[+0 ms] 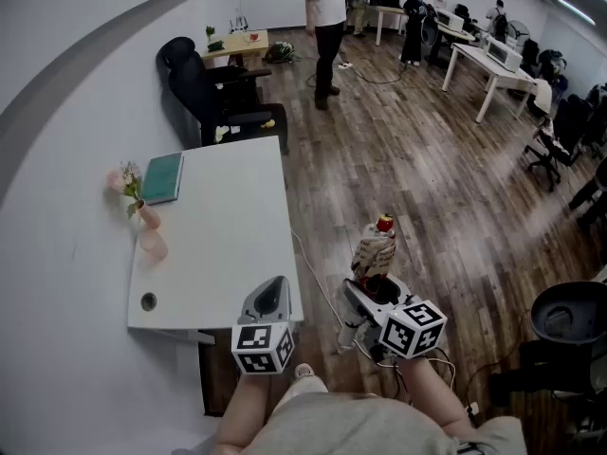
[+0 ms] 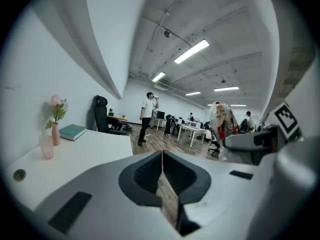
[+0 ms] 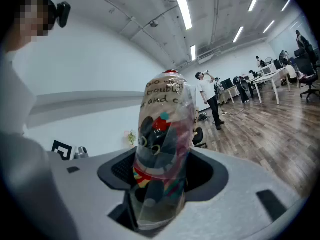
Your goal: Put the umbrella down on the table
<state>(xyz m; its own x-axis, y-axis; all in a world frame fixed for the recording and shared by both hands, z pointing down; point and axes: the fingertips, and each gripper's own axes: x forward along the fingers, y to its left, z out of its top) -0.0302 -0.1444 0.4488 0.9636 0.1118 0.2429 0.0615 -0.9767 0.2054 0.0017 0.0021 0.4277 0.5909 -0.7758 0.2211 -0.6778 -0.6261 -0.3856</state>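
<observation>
The folded umbrella [image 1: 375, 247], patterned and wrapped in a clear sleeve with a red tip, stands upright between the jaws of my right gripper [image 1: 373, 290], which is shut on it. It hangs over the wooden floor, right of the white table [image 1: 223, 245]. In the right gripper view the umbrella [image 3: 162, 129] fills the middle, and the right gripper [image 3: 165, 173] clasps its lower part. My left gripper [image 1: 269, 300] is shut and empty over the table's near right corner. The left gripper view shows the left gripper [image 2: 162, 158] with its jaws meeting and the umbrella [image 2: 223, 124] off to the right.
On the table's far left lie a teal book [image 1: 161, 176], a pink vase with flowers [image 1: 140, 209] and a pink cup [image 1: 152, 245]. A black office chair [image 1: 213, 93] stands behind the table. A person [image 1: 327, 27] stands on the floor farther back, among desks.
</observation>
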